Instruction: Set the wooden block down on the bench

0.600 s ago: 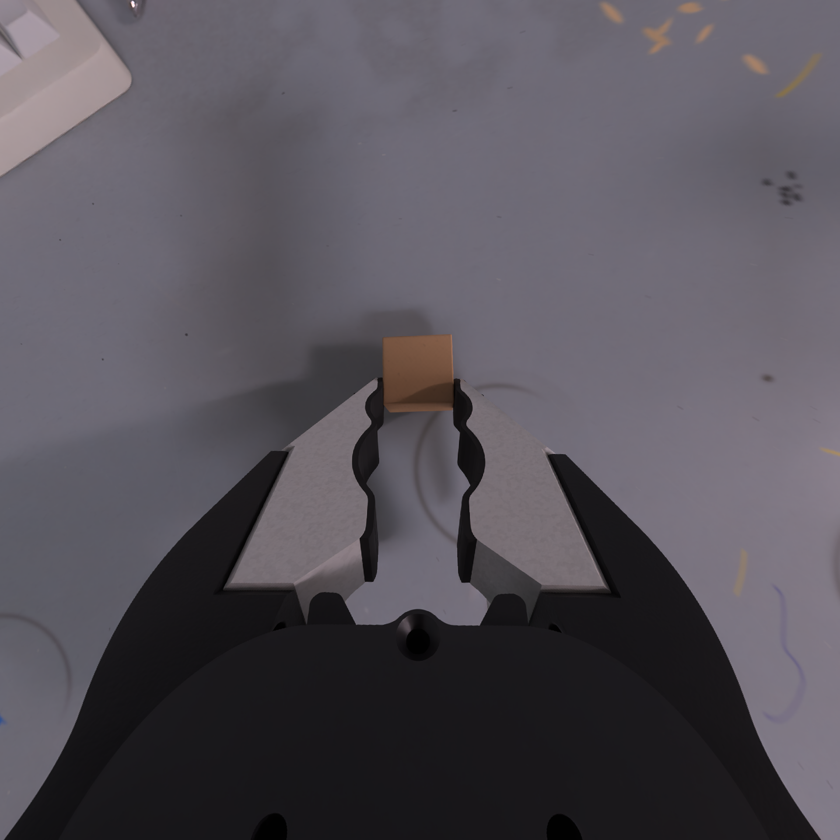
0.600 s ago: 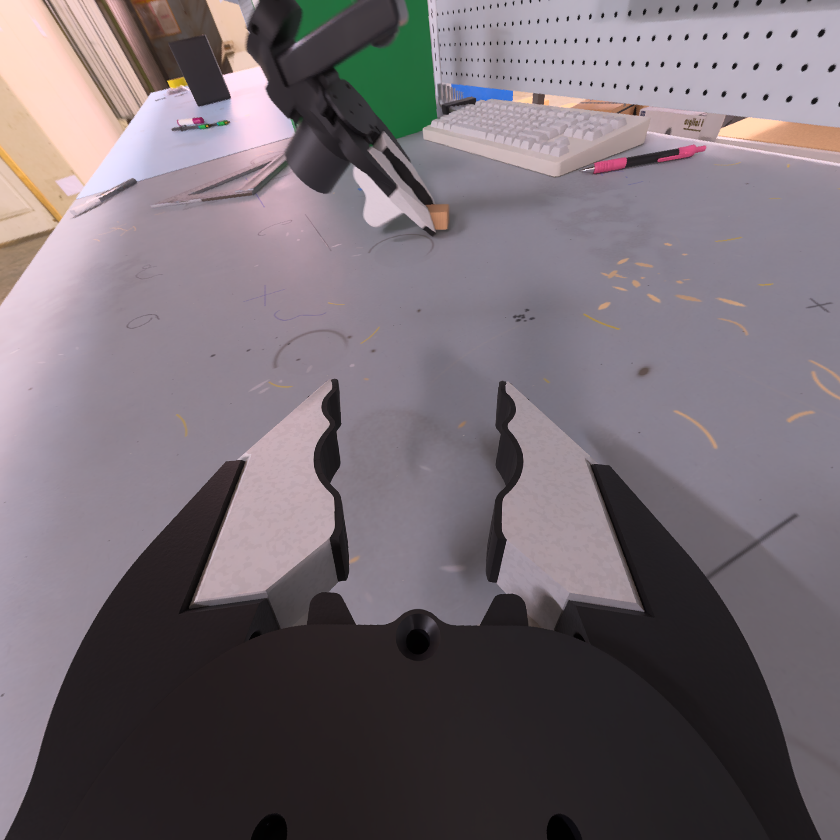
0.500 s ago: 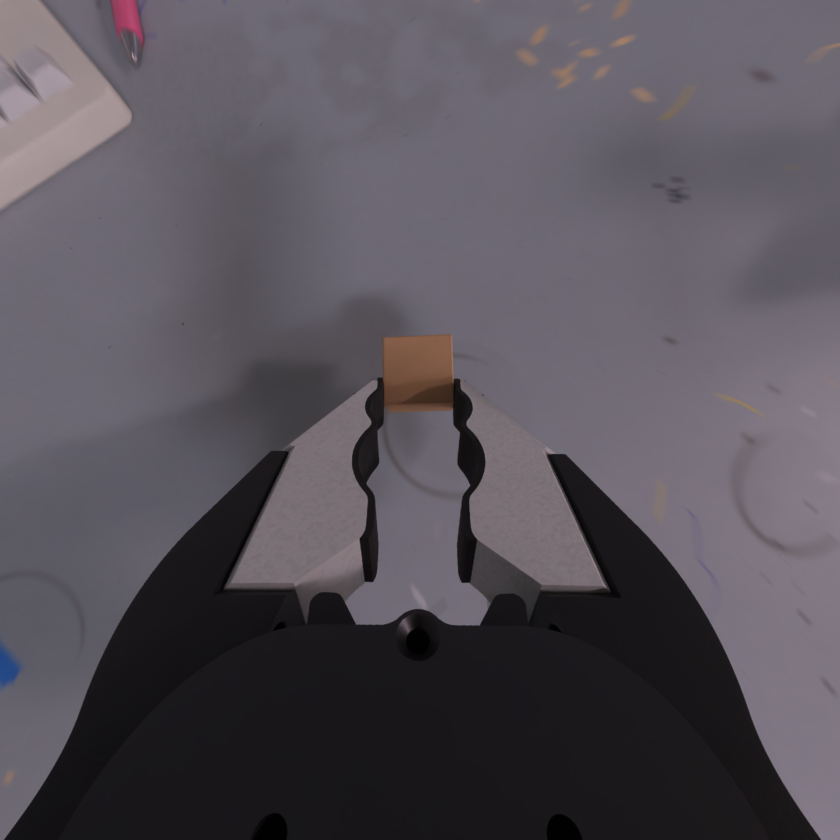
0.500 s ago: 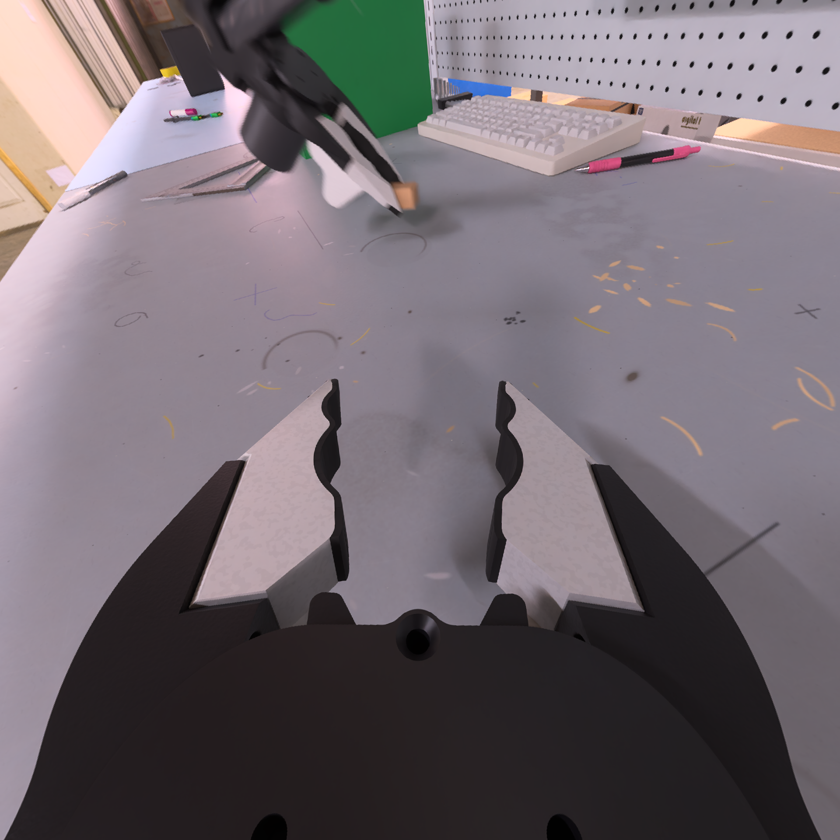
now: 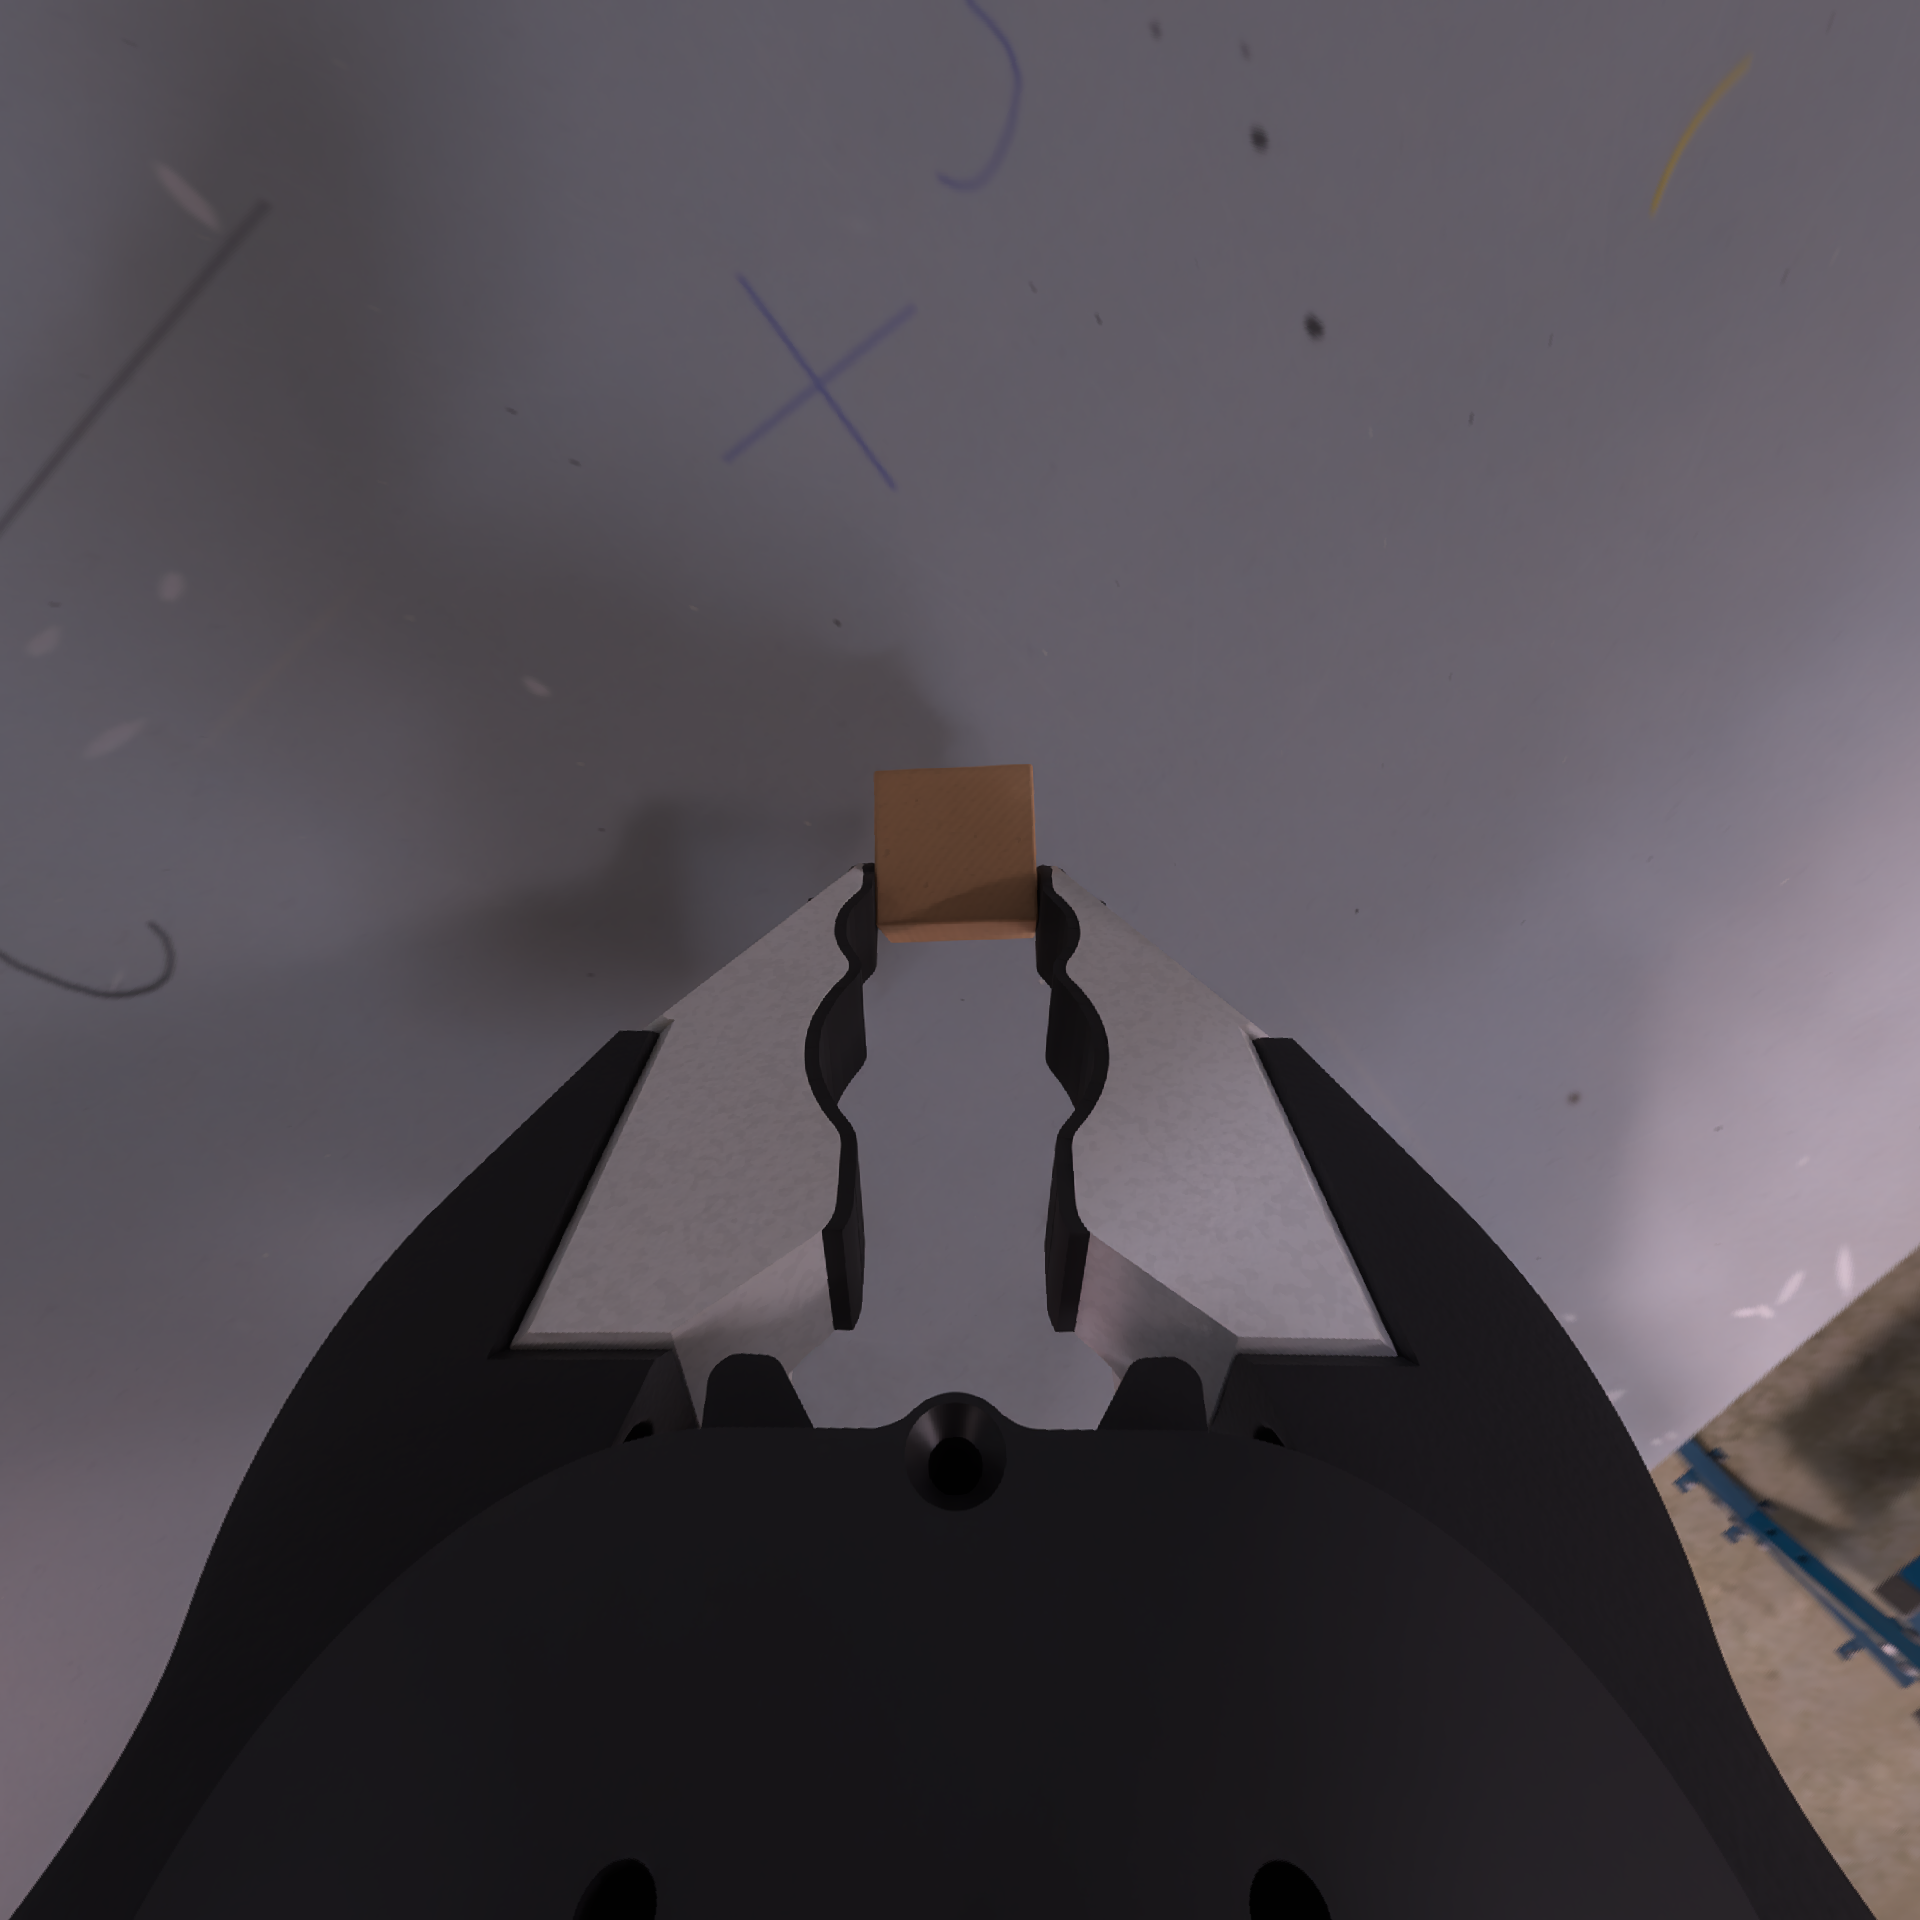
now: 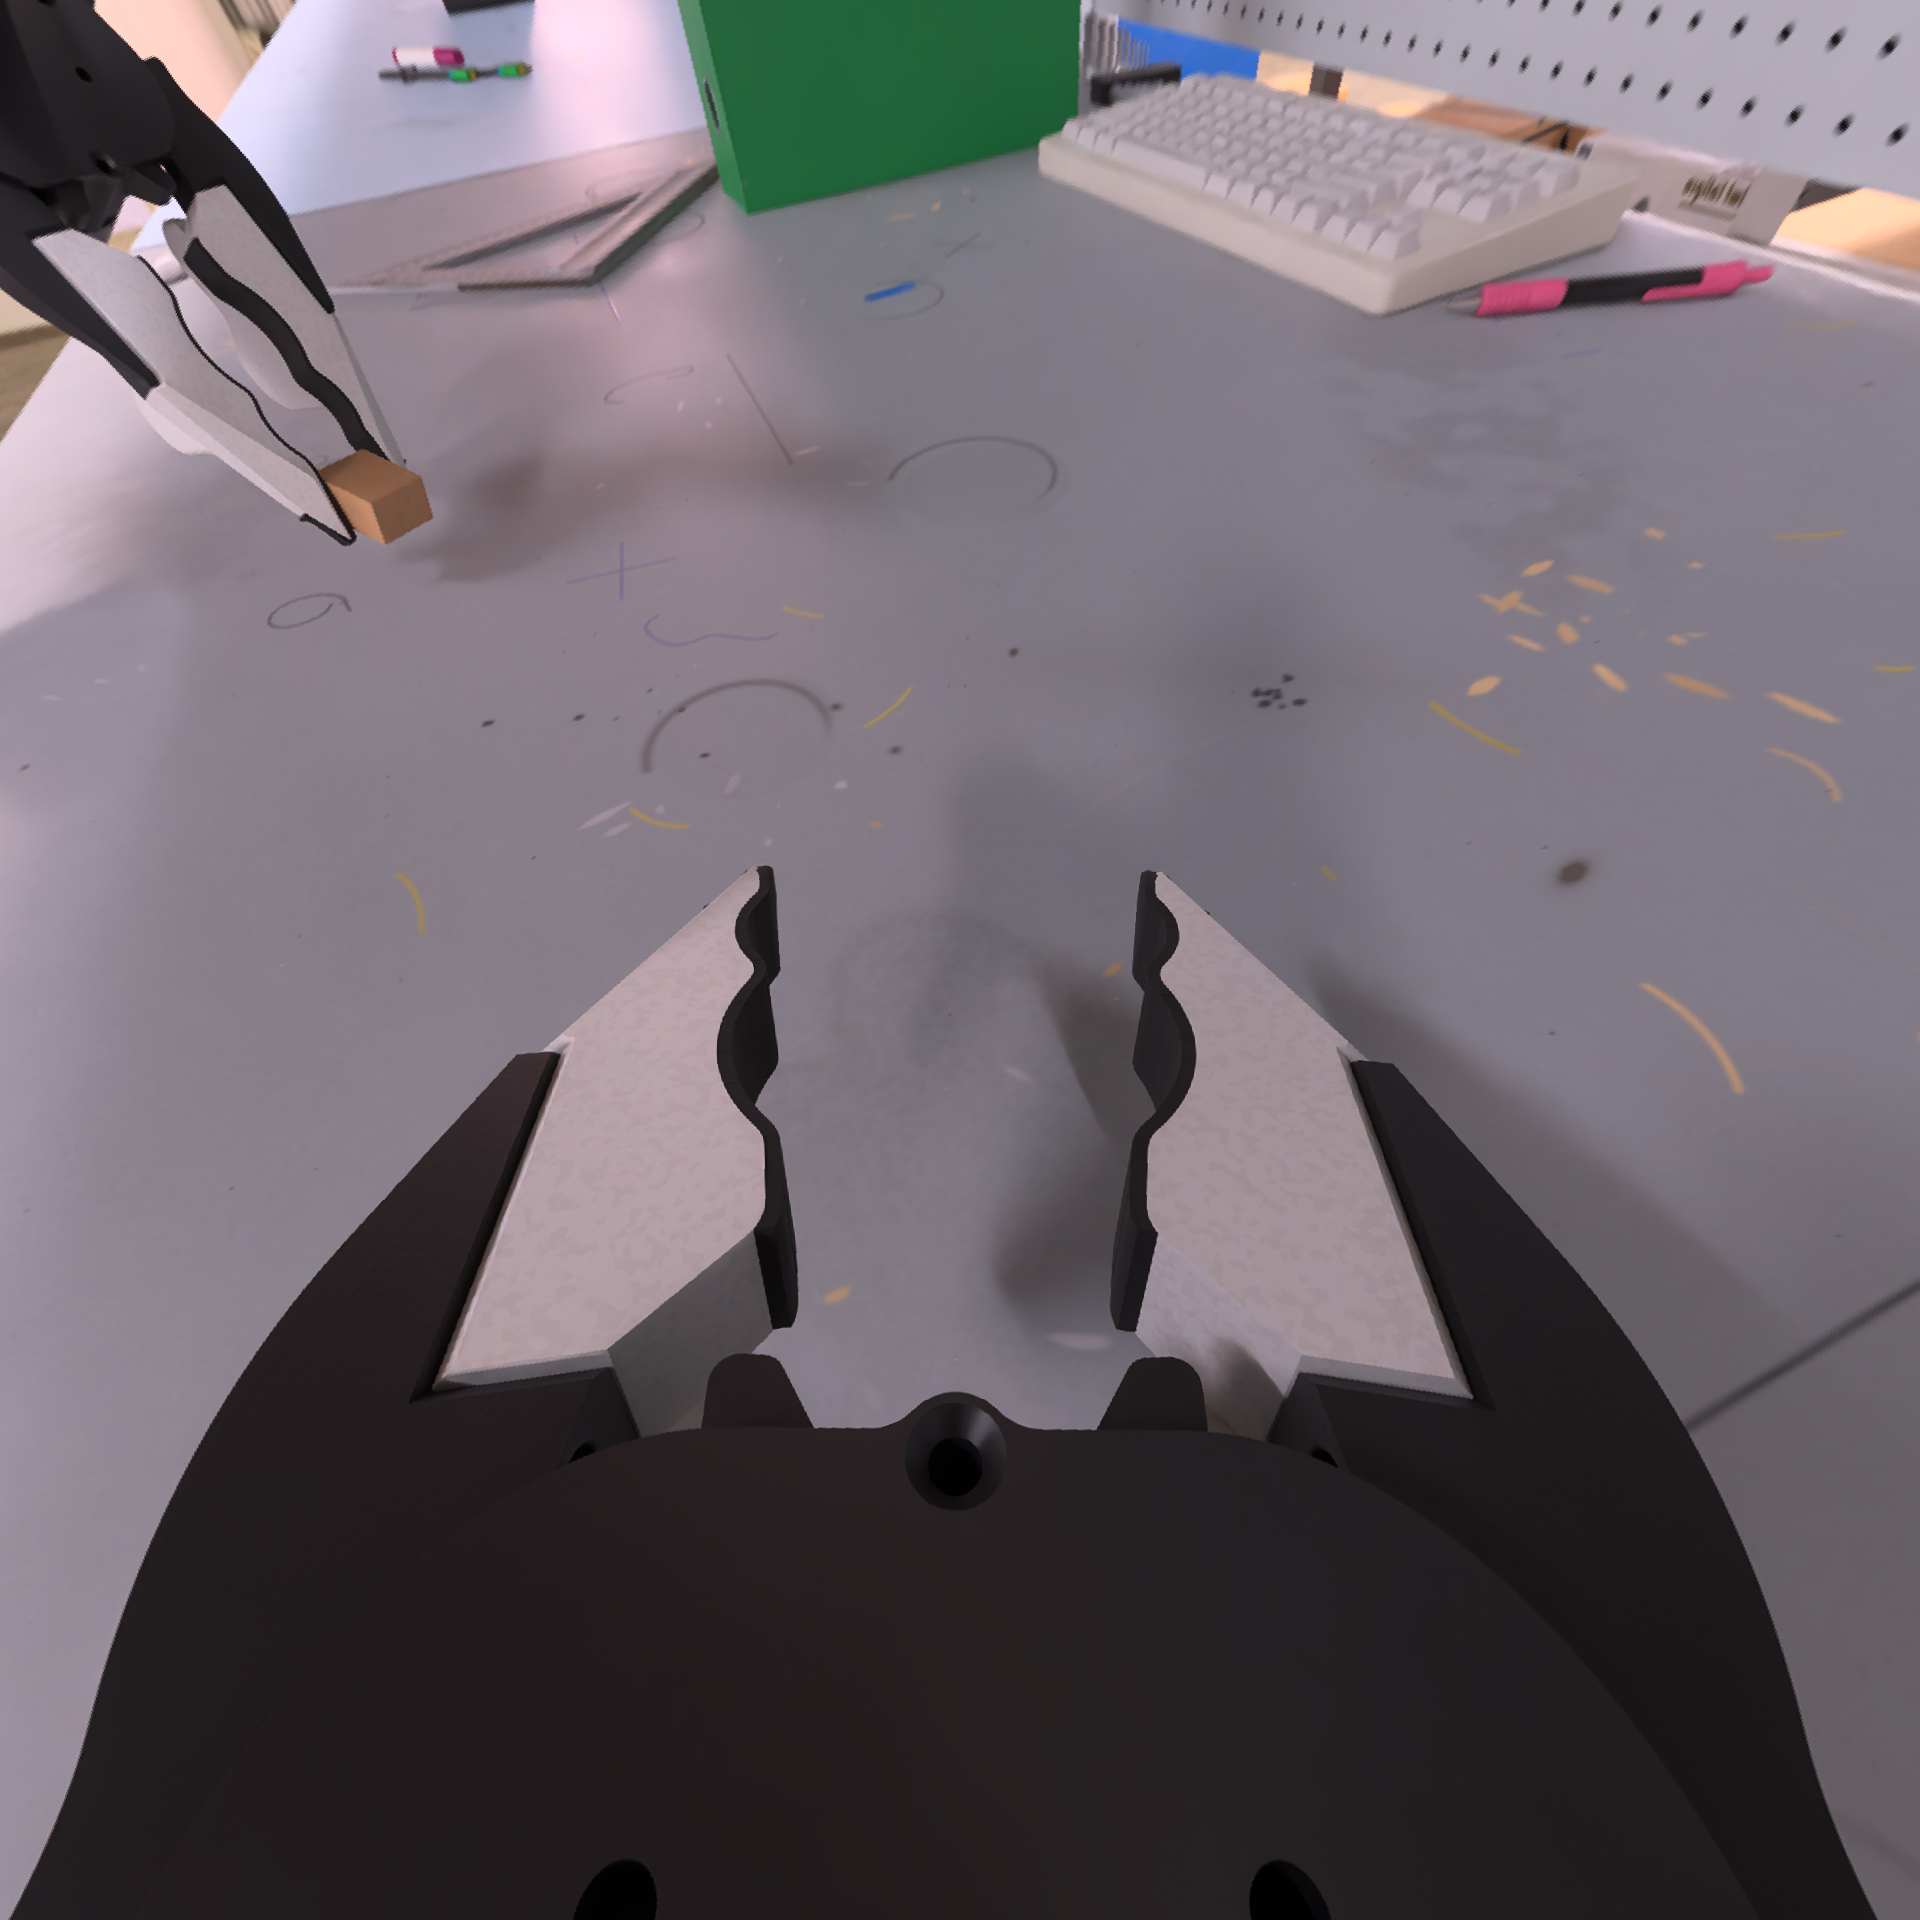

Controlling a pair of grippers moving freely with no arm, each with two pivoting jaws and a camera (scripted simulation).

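My left gripper [image 5: 956,883] is shut on a small tan wooden block [image 5: 954,847], which sticks out past the fingertips. It hangs a little above the grey bench [image 5: 1351,623], with its shadow below. In the right wrist view the same left gripper [image 6: 358,499] shows at the far left, tilted down, holding the block [image 6: 379,504] above the bench [image 6: 1039,644] near its left edge. My right gripper [image 6: 956,883] is open and empty, low over the bench's near part.
A green box [image 6: 883,94], a white keyboard [image 6: 1330,177] and a pink pen [image 6: 1621,286] lie at the back. A set square [image 6: 540,249] lies back left. The bench edge and floor [image 5: 1818,1455] show at lower right in the left wrist view. Pen marks and wood shavings dot the bench.
My left gripper has carried the block away from the keyboard, leftward and nearer across the bench toward its left edge. The right gripper has stayed open and shifted only slightly.
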